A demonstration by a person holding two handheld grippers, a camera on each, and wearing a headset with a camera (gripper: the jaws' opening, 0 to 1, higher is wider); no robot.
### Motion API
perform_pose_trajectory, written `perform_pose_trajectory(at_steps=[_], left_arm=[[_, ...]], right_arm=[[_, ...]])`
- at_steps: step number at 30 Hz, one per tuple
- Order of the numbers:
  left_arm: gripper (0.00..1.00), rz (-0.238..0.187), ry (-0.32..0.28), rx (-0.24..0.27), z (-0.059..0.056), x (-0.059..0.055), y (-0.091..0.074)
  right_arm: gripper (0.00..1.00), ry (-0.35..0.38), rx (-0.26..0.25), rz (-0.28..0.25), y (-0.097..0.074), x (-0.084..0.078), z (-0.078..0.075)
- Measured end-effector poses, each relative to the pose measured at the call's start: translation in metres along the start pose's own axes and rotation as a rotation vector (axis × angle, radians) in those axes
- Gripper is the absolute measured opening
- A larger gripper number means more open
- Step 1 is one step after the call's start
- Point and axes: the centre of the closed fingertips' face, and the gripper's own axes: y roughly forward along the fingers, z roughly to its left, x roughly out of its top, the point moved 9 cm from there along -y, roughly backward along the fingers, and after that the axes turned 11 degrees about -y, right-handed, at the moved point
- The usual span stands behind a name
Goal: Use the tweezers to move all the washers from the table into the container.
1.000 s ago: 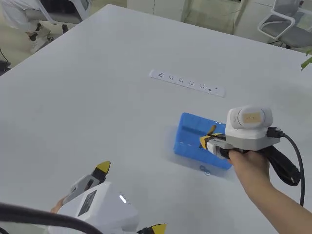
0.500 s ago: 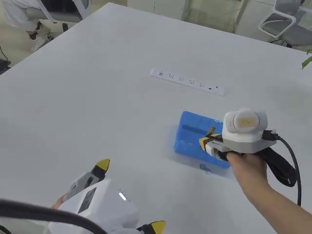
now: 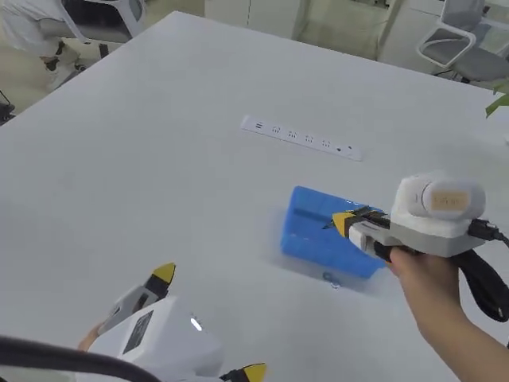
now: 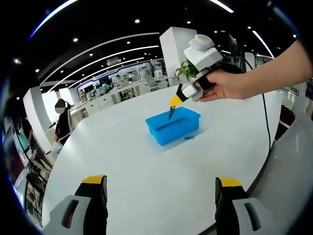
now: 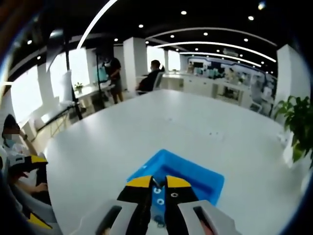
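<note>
The right gripper [image 3: 343, 222] is at the right of the frame. Its fingers are closed on the tweezers [image 4: 170, 112], and the tip points down over the blue container [image 3: 316, 256]. I think this is for dropping a washer inside, but the tip is too small to tell if it carries one. One washer [image 3: 332, 278] lies on the table [image 3: 159, 159] just beside the container's near wall, so the task is not finished. The left gripper [image 4: 159, 183], at the bottom of the frame, has its fingers wide apart and empty. It is well apart from the work, probably to leave room.

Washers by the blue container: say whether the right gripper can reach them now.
Probably yes: the right gripper, shut on the tweezers, hangs over the container, and the washers lie uncovered beside it.
</note>
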Motion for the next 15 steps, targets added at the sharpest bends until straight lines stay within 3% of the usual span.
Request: perform_pose_trajectory(at_steps=[4, 15], left_arm=[[0.94, 0.001, 0.005, -0.003, -0.001, 0.0, 0.0], [0.93, 0.005, 0.007, -0.003, -0.001, 0.0, 0.001]], right_arm=[[0.05, 0.025, 0.022, -0.005, -0.011, 0.003, 0.004], [0.05, -0.008, 0.043, 0.017, -0.035, -0.008, 0.017]])
